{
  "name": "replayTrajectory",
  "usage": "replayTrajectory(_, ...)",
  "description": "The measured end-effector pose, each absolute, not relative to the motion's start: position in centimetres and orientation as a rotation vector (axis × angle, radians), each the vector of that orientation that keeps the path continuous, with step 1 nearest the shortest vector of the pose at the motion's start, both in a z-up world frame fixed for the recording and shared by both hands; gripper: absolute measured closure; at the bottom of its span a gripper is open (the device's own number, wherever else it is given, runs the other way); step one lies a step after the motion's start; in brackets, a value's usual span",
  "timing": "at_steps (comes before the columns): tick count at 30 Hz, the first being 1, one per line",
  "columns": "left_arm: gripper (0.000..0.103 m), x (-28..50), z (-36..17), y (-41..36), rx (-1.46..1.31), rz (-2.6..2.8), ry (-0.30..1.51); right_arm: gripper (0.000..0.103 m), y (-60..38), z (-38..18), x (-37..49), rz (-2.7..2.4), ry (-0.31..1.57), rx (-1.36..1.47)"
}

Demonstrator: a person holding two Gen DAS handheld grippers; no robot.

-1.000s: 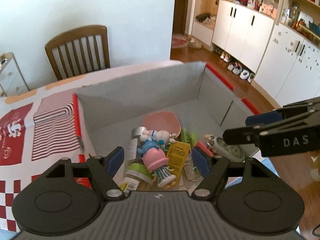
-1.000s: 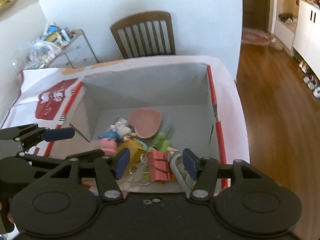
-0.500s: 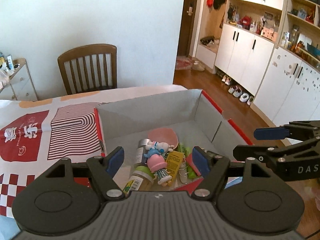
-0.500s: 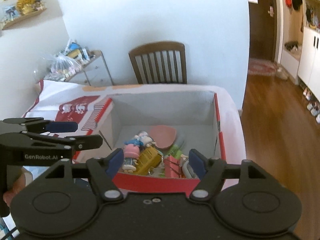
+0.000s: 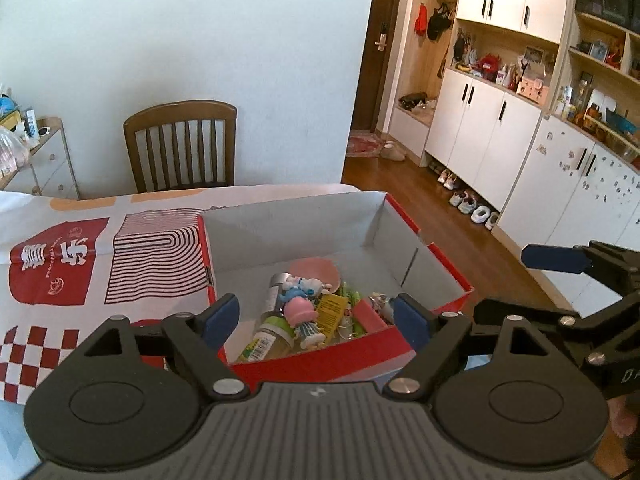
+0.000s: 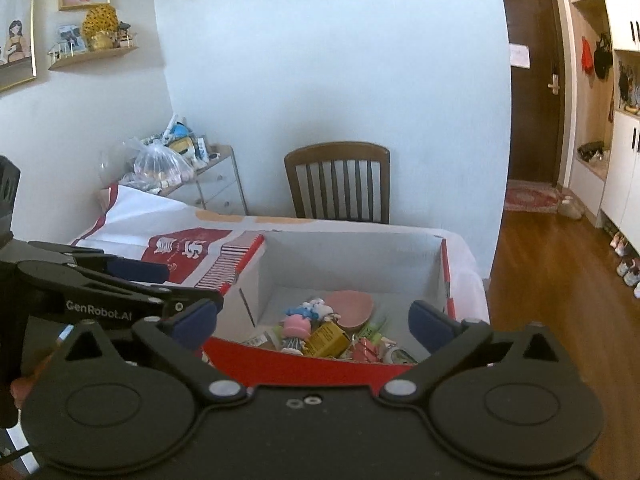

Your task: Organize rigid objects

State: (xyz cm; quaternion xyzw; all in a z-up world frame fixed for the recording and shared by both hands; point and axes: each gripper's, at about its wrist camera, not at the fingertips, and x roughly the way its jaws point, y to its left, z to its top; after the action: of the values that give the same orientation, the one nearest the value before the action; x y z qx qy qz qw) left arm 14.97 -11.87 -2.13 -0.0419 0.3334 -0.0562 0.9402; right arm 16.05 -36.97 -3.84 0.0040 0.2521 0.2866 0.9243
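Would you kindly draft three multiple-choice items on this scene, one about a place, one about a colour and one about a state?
1. Where do the small toys and bottles lie?
A. on the chair seat
B. inside the cardboard box
C. on the wooden floor

2. What colour is the outside of the box?
A. red
B. green
C. black

3. How does the right gripper stand?
A. shut on a bottle
B. shut on nothing
C. open, holding nothing

Answers:
1 B: the toys sit on the grey bottom of the box.
2 A: its near wall is red in both views.
3 C: the right gripper has its pads wide apart, having just been opening, with nothing pressed between them.
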Motion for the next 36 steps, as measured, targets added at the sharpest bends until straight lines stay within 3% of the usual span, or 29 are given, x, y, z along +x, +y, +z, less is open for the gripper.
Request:
replayTrajectory(8, 0.002, 13.4, -1.7, -11.8, -0.113, -0.115, 0.648, 0.000, -37.9, -3.9, 14.5, 0.535, 0.497, 0.035)
replayTrajectory(36, 0.002, 12.3, -0.9, -13.7, -0.053, -0.138, 0.618, 0.000, -38.9, -4.3, 12.4, 0.354, 0.506, 0.062)
